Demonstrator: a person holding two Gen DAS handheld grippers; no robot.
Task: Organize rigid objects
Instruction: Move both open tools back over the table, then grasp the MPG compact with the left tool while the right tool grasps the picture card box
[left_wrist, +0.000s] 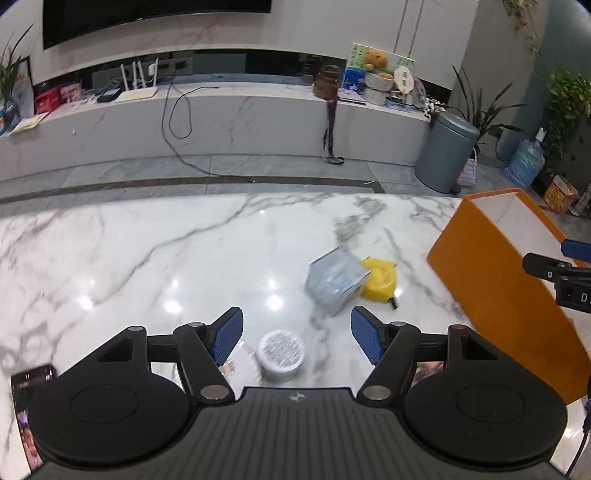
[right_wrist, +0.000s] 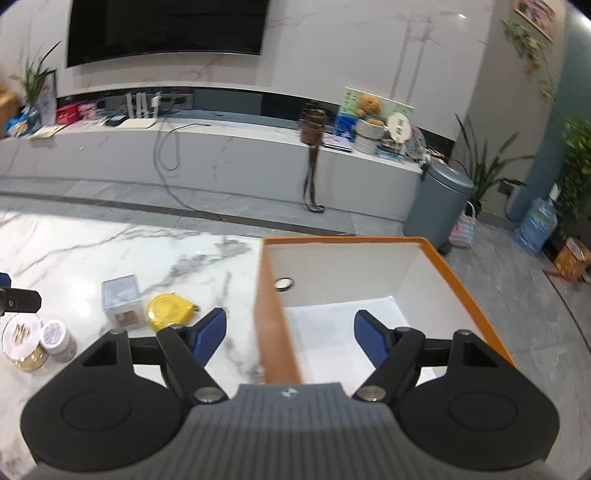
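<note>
The step in hand looks like a pick-up: the left hand-held gripper (left_wrist: 297, 338) hangs with its jaws apart and nothing between them just above a small white-lidded jar (left_wrist: 281, 355), while the clear box (left_wrist: 338, 282) and yellow tape measure (left_wrist: 380, 278) lie together farther out on the counter (left_wrist: 147, 258). The right hand-held gripper (right_wrist: 290, 338) — also apart and empty — straddles the near wall of the orange bin (right_wrist: 461, 280). Next, the left should likely drop over the jar; bare counter lies on its left, the bin's wall on the right.
</note>
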